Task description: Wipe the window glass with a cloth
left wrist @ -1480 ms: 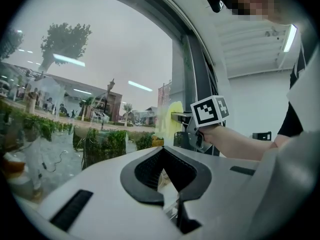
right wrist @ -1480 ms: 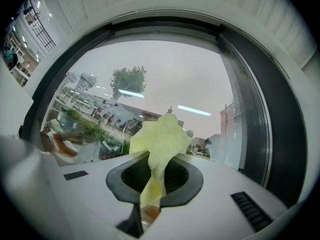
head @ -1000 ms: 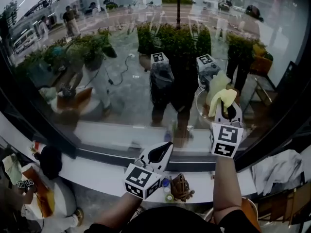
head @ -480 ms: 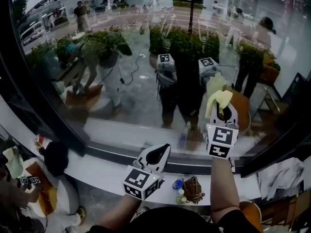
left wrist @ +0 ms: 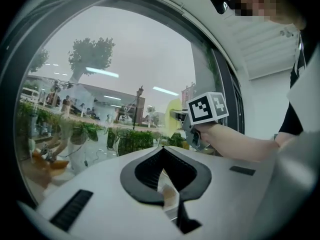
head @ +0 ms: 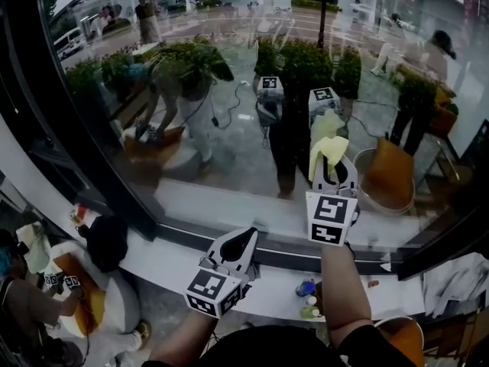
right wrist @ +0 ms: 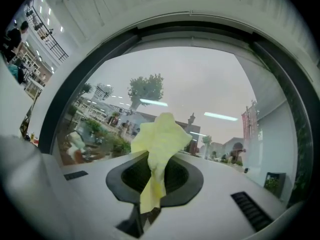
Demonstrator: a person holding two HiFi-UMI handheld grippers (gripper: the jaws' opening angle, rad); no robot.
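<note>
Small bottles (head: 306, 288) on white sill (head: 390, 295)

You hold two tools, the left tool (head: 240, 244) and the right tool (head: 331, 177), and one yellow cloth (head: 329, 149) (pinched by the right tool), before one window glass (head: 218, 155).

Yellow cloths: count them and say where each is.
1. The yellow cloth is clamped in the right gripper, up at the window glass. The paler yellow patch just above it is its reflection, not another one. The left gripper holds none.
</note>
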